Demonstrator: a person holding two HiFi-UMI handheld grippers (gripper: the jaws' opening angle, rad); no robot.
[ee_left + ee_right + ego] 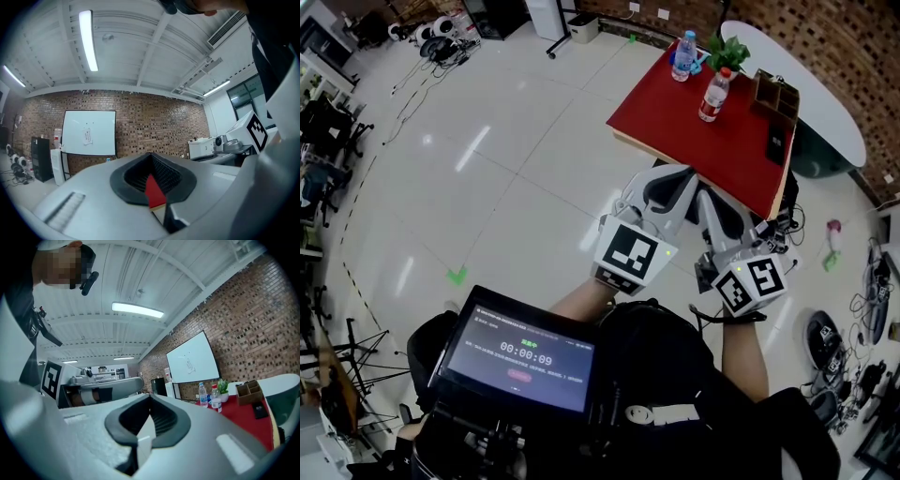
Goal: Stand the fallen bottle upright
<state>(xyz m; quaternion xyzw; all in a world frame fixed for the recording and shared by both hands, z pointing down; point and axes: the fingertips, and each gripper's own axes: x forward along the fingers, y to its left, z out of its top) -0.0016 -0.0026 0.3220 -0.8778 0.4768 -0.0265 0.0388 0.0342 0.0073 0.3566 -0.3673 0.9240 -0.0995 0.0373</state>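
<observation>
No bottle lay on its side in any view: a blue-labelled bottle [683, 56] and a red-capped bottle [713, 96] both stood upright, near each other at the far end of the red table [675, 131]. A potted plant [727, 52] sat just beside the first, a wooden box [775, 96] a little to the right. The left gripper [667, 180] and right gripper [709, 199] were held side by side at the table's near edge, well apart from the bottles. Both pairs of jaws were pressed together with nothing between them. Judged: no righting step was in hand. Any next move called for finding a tipped bottle first, then parting one pair of jaws before reaching across.
</observation>
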